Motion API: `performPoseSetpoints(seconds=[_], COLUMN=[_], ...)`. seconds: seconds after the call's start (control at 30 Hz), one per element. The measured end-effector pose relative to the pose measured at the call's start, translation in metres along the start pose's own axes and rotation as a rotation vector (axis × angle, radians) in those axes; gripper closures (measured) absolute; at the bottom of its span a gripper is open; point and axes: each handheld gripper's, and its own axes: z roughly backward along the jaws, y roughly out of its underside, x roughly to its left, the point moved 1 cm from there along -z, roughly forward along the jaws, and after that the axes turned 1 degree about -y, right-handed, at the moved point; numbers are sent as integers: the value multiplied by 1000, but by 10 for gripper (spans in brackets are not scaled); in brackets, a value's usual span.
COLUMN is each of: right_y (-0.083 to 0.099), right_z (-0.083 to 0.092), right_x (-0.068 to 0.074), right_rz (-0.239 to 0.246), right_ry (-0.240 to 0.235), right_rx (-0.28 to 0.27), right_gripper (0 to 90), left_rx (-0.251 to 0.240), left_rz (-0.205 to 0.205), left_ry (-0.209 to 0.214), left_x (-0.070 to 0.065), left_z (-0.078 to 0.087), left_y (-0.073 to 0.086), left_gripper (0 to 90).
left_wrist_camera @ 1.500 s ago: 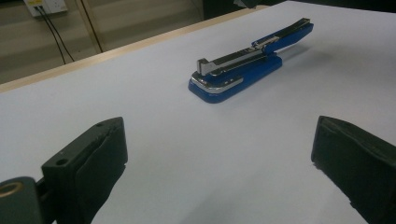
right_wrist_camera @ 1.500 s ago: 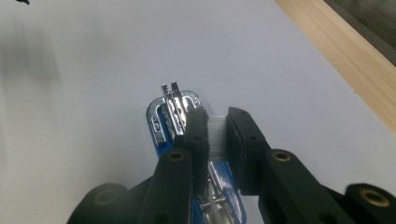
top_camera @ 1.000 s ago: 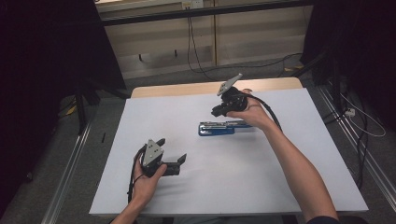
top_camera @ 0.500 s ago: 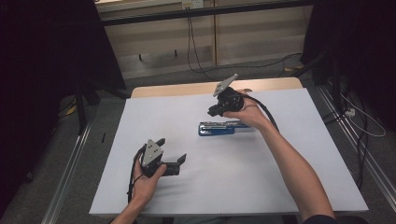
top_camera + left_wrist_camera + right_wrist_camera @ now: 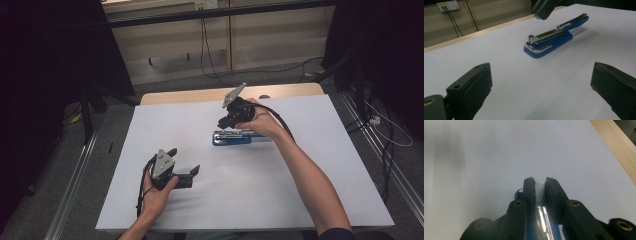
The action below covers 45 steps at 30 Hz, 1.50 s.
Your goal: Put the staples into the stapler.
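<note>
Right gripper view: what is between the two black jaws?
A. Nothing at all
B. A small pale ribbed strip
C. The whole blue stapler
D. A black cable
B: the right gripper has its jaws closed on a small pale ribbed strip, which it holds above the blue and silver metal stapler on the white table.

Glossy blue plastic stapler (image 5: pixel 550 41) with shiny metal rail; matt white table sheet (image 5: pixel 280 195).

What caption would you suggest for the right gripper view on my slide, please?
Right tongs clamp a strip of staples above the open blue stapler on the white table.
</note>
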Motion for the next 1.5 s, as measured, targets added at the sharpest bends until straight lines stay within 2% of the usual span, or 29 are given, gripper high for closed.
performPoseSetpoints(seconds=[0.27, 0.43, 0.77, 1.5], right_y=[0, 1, 5, 7], right_z=[-6, -13, -23, -31], right_x=[-3, -5, -6, -8], right_rz=[18, 11, 46, 87], right_ry=[-28, -35, -63, -69], right_rx=[20, 24, 51, 82], right_gripper=[794, 794, 794, 794], left_rx=[2, 3, 2, 5], left_rz=[-4, -3, 3, 8], left_ry=[3, 3, 5, 5], left_x=[0, 0, 0, 0], left_z=[0, 0, 0, 0], left_y=[0, 0, 0, 1], left_gripper=[37, 37, 37, 36])
